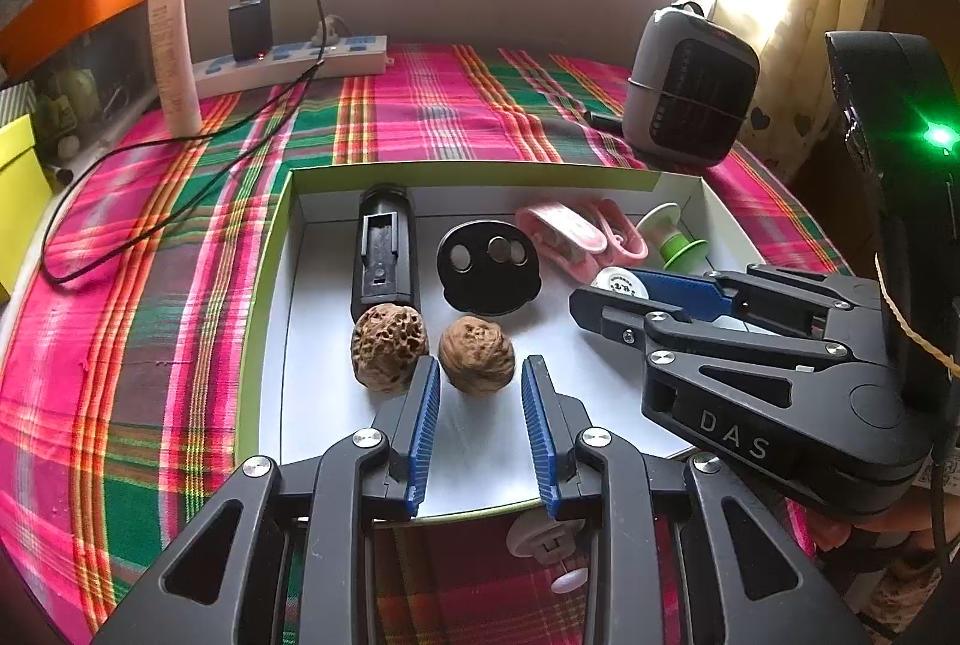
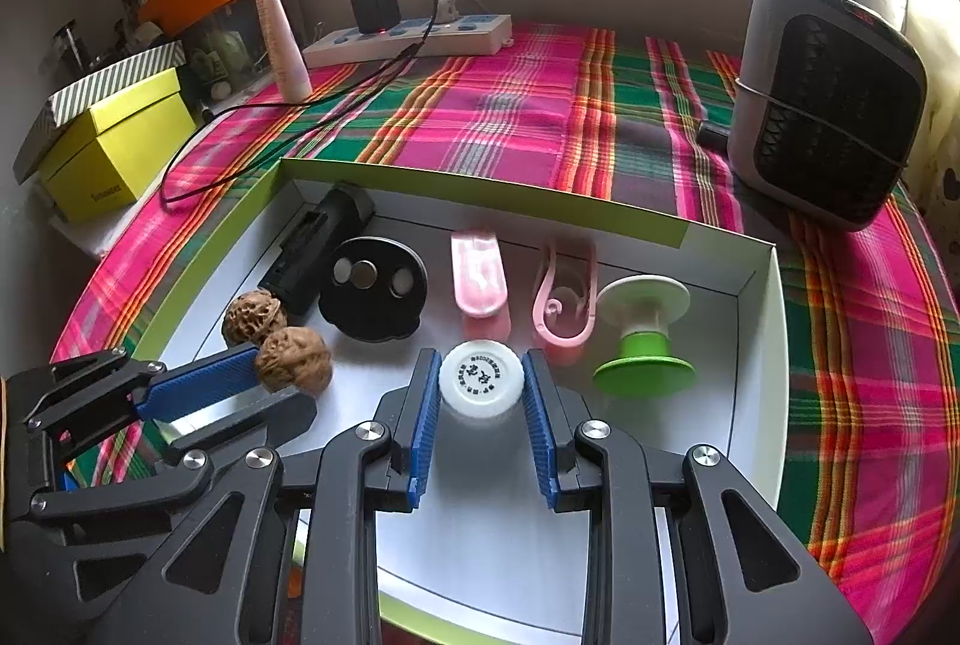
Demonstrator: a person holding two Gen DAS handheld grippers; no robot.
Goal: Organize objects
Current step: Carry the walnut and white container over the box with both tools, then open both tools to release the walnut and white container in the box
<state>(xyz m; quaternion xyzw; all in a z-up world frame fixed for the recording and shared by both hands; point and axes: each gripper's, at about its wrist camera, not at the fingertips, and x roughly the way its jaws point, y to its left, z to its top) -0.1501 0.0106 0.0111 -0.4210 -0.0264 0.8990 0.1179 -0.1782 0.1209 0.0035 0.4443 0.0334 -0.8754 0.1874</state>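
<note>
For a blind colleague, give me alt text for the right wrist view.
The right gripper brackets a white bottle cap between its fingers inside a shallow box, beside a green spool, pink clips and two walnuts.

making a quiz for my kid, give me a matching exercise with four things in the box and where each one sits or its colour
Things:
1. white cap
2. smoother walnut
3. spool
4. black disc

Descriptions:
A. green and white, at the right end of the box
B. holds three round metal pieces
C. between the right gripper's pads
D. just ahead of the left gripper's fingertips

Pairs: 1-C, 2-D, 3-A, 4-B
</note>
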